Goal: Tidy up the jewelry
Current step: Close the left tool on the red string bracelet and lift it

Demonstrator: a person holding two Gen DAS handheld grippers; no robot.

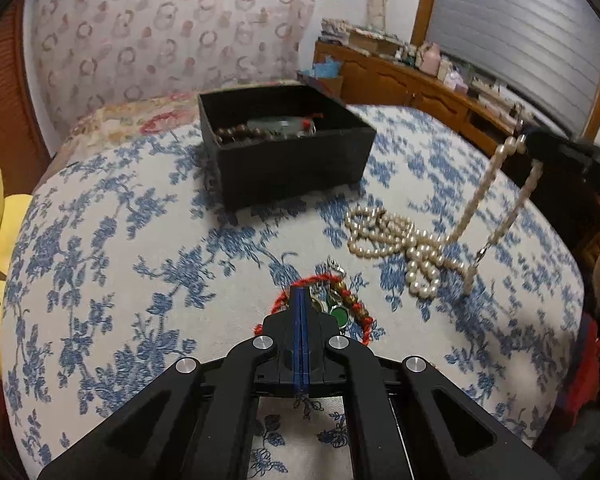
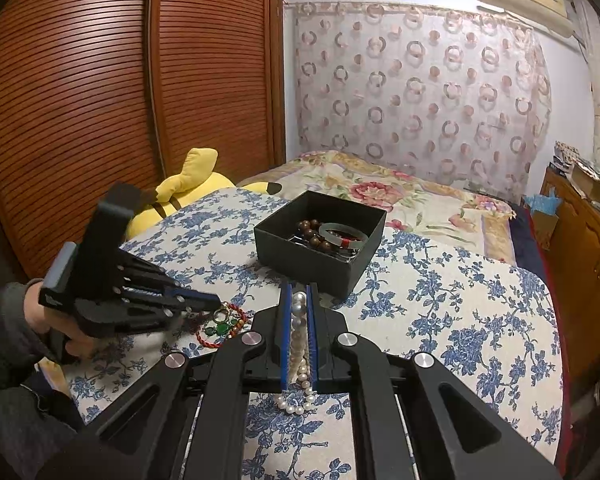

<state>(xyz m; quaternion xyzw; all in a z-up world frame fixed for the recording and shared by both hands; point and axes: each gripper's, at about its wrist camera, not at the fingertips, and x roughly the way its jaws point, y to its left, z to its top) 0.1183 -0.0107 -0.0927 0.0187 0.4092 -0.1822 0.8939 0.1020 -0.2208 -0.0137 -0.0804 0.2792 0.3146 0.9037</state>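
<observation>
Right gripper (image 2: pixel 299 300) is clamping the pearl necklace (image 1: pixel 396 240) (partly lifted) | left gripper (image 1: pixel 300 294) is sitting clenched over the red cord bracelet (image 1: pixel 320 280) | black box (image 1: pixel 292 160) behind

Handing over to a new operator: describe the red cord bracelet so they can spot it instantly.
Start at the black box on the blue-flowered bedspread. Nearer the camera lies the red cord bracelet, under the tip of the shut left gripper. Its red cord and green stones set it apart from the white pearl necklace beside it.
</observation>
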